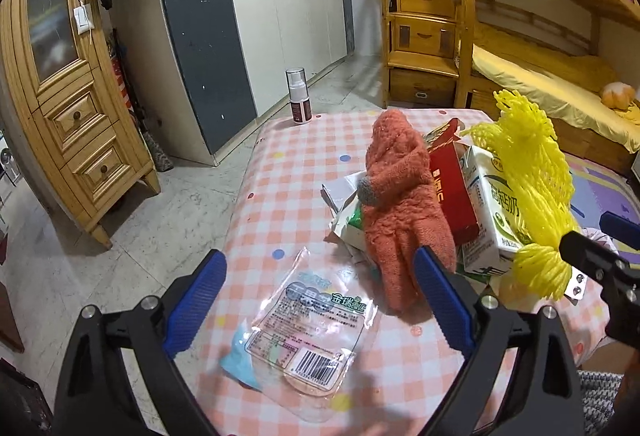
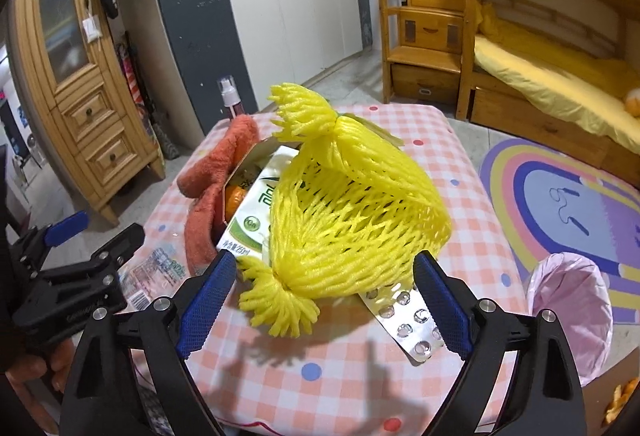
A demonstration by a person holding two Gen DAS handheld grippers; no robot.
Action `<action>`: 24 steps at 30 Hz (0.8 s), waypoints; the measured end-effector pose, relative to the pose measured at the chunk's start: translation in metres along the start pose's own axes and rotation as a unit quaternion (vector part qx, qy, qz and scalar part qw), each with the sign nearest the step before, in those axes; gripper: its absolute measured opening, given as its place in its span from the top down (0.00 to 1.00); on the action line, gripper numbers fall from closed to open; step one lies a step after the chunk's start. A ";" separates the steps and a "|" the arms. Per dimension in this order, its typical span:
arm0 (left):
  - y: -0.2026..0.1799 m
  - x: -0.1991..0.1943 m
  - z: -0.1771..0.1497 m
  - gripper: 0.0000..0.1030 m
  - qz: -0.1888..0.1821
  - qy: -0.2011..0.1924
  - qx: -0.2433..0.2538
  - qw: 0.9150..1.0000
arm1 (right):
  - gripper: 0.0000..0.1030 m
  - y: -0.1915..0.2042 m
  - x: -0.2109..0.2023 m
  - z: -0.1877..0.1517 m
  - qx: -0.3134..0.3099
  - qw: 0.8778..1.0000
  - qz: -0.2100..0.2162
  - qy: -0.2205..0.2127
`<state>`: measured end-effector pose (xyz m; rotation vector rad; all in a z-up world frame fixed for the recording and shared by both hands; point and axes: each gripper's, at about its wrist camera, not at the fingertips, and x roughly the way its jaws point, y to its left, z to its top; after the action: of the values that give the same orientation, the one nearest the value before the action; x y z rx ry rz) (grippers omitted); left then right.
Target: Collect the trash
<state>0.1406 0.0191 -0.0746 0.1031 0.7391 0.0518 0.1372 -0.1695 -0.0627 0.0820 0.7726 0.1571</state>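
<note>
Left wrist view: the left gripper (image 1: 318, 310) hangs over the near part of the bench (image 1: 288, 172), which has a pink checked cover with dots. Its blue fingers (image 1: 196, 302) stand wide apart, released, and between them lies a clear wrapper (image 1: 308, 332) with a barcode, flat on the cover at the lower centre of the frame; the pads do not touch it. A small blue scrap (image 1: 240, 356) lies under the wrapper's lower left corner. Right of centre sits a heap of trash: an orange sock (image 1: 400, 212) draped over it, a red box (image 1: 452, 184), a milk carton (image 1: 492, 212) and a yellow foam net (image 1: 532, 188) at the right. A spray bottle (image 1: 299, 96) stands upright at the bench's far edge, well apart from the heap.

In the right wrist view, the right gripper (image 2: 324, 302) is released too, its jaws wide, with the net's near end (image 2: 344, 220) between the fingers; I cannot tell whether the pads touch it. A silver blister pack (image 2: 408, 324) pokes out from under the net toward the right finger. The carton (image 2: 252, 212) and sock (image 2: 208, 196) lie left of the net. At the lower right, beside the bench, stands a bin (image 2: 572, 300) lined with a pink bag. The left gripper (image 2: 80, 248) shows at the left edge.
</note>
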 end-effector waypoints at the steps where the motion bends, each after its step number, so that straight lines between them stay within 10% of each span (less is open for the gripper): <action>1: 0.000 0.000 0.000 0.11 -0.001 0.001 0.000 1.000 | 0.13 0.000 0.004 0.002 0.003 1.000 -0.003 0.002; 10: 0.002 0.003 -0.006 0.11 -0.013 0.008 0.000 1.000 | 0.46 0.002 0.028 0.003 -0.001 0.999 -0.013 0.035; 15: 0.001 0.004 -0.007 0.11 -0.019 0.010 0.001 1.000 | 0.82 0.005 0.022 -0.001 -0.019 0.999 -0.026 0.024; 24: 0.011 -0.006 -0.013 0.10 -0.019 0.015 -0.002 1.000 | 0.87 -0.003 -0.017 0.000 -0.044 0.996 -0.059 -0.050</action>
<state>0.1276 0.0308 -0.0787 0.0840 0.7714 0.0196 0.1248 -0.1754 -0.0513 -0.0396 0.6670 0.0733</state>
